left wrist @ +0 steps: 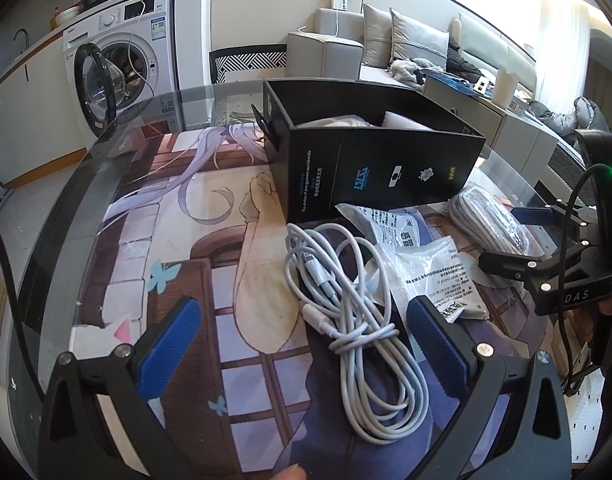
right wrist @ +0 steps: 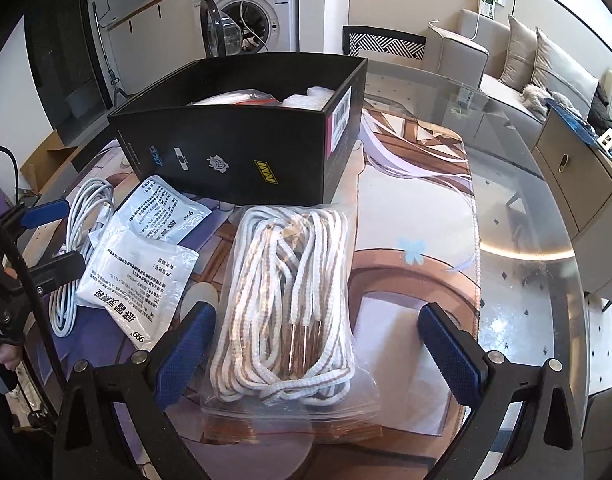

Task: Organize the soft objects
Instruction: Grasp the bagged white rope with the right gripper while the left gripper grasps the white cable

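A black open box [left wrist: 370,172] stands on the printed mat; it also shows in the right wrist view [right wrist: 242,152], with white soft items inside. A coiled white cable [left wrist: 358,312] lies between the fingers of my open left gripper [left wrist: 306,340]; the cable also shows in the right wrist view [right wrist: 78,248]. Two white printed sachets [left wrist: 422,256] lie beside it, also in the right wrist view [right wrist: 142,252]. A clear bag of white-and-tan laces [right wrist: 290,312] lies between the fingers of my open right gripper [right wrist: 318,348]; the bag also shows in the left wrist view [left wrist: 486,220]. Neither gripper holds anything.
The mat [right wrist: 406,208] covers a glass table [right wrist: 518,240] whose edge curves at the right. A washing machine [left wrist: 122,64] with its door open stands behind. A sofa [left wrist: 386,52] and cabinet [right wrist: 578,176] are at the back right. The right gripper shows in the left wrist view [left wrist: 546,264].
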